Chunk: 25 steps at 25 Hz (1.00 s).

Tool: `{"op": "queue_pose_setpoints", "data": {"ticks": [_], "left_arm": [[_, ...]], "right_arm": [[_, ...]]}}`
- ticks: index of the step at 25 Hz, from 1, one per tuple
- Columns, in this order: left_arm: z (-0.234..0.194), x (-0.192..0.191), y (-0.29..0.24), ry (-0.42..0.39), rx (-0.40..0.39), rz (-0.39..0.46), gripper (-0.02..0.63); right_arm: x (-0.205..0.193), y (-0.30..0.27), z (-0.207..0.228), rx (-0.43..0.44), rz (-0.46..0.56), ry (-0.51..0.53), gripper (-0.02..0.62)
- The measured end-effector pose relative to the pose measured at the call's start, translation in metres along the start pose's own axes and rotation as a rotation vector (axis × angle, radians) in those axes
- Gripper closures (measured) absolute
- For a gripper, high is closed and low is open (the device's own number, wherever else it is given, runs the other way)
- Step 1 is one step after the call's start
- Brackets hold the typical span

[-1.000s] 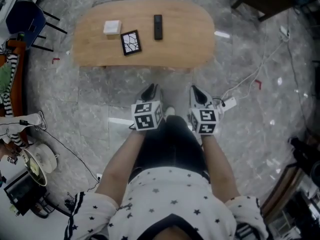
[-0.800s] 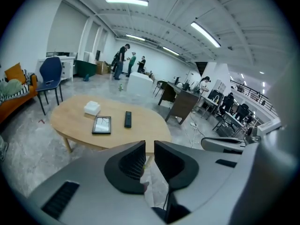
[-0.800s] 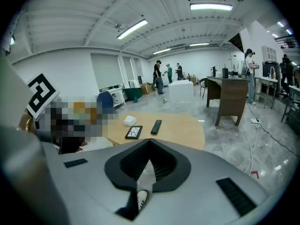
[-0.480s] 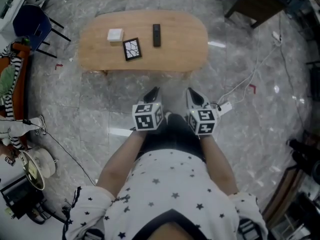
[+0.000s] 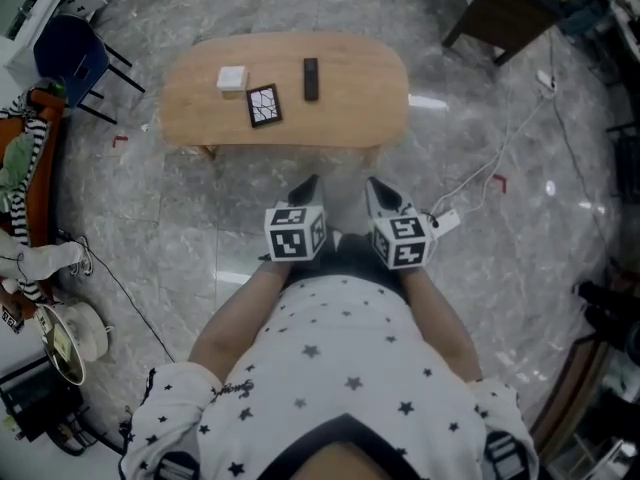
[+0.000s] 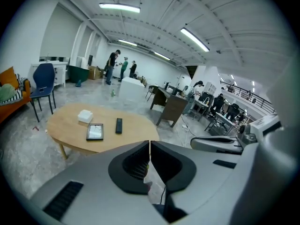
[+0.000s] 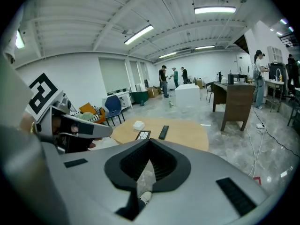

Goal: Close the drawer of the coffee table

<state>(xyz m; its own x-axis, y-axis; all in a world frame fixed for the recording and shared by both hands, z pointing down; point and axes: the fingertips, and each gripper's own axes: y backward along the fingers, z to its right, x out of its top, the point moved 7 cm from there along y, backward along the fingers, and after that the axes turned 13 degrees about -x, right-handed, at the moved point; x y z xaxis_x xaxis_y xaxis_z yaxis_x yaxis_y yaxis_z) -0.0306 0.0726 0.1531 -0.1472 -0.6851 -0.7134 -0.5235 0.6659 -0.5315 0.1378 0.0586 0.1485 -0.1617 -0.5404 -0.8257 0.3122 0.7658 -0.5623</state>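
Observation:
The coffee table (image 5: 350,93) is an oval wooden top bearing a white box (image 5: 232,78), a black-framed picture (image 5: 264,105) and a remote (image 5: 311,78). No drawer front shows in any view. My left gripper (image 5: 305,186) and right gripper (image 5: 378,190) hang side by side over the floor, short of the table's near edge and touching nothing. The left gripper view has the table (image 6: 70,125) ahead; the left gripper (image 6: 149,146) has just been closing and its jaws meet with nothing between them. The right gripper (image 7: 149,142) is shut and empty, with the table (image 7: 187,132) beyond it.
A blue chair (image 5: 60,53) and an orange sofa (image 5: 20,158) stand at the left. A white cable with a power strip (image 5: 447,218) lies on the marble floor at the right. A dark desk (image 5: 500,13) is at the back right. People (image 6: 115,67) stand far off.
The head view has drawn back: the table looks smaller and more of the starred shirt shows. Both grippers keep their side-by-side place in front of the body.

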Motion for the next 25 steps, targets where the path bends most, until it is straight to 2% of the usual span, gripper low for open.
{"op": "queue_pose_setpoints", "data": {"ticks": [9,25], "left_arm": [[0.010,0.004,0.005,-0.005,-0.011,0.027,0.598],[0.012,-0.003,0.012,-0.010,-0.011,0.035,0.600]], "right_arm": [[0.004,0.012,-0.003,0.011,0.024,0.028,0.586],[0.002,0.016,-0.003,0.021,0.048,0.013,0.588]]}}
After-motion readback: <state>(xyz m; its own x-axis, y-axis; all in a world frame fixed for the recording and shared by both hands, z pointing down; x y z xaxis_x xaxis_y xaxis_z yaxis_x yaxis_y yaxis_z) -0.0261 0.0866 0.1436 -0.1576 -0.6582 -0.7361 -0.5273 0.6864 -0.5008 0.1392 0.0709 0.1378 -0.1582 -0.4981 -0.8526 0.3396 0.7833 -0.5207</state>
